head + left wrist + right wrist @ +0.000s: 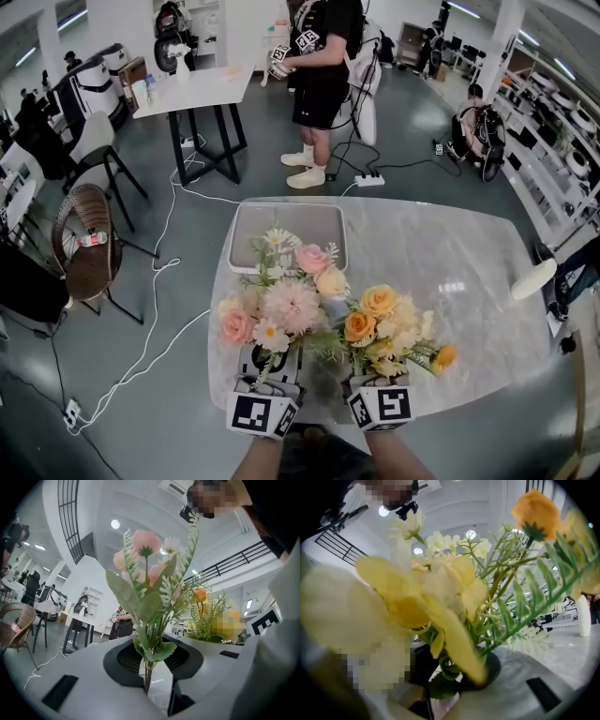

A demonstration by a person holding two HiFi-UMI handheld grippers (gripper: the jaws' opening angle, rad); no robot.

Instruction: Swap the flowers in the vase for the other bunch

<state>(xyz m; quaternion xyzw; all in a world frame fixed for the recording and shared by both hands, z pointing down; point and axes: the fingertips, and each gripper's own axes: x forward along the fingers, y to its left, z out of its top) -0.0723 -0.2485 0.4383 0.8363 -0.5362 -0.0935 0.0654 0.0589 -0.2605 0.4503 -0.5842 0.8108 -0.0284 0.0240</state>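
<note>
Two bunches of artificial flowers stand side by side over the near edge of the marble table [459, 272]. The pink and white bunch [281, 300] rises from my left gripper [272, 361], which is shut on its stems [146, 674]. To its right the yellow and orange bunch [384, 323] stands upright in my right gripper [375, 370], its stems and leaves [443, 688] running down between the jaws. A white vase [534, 278] stands at the table's right edge, upright and with no flowers in it in the right gripper view [583, 616].
A shallow grey tray [242, 246] lies at the far side of the table behind the flowers. A person [323, 84] stands beyond the table near a power strip [368, 179] and cables. A wicker chair [89, 244] is on the left.
</note>
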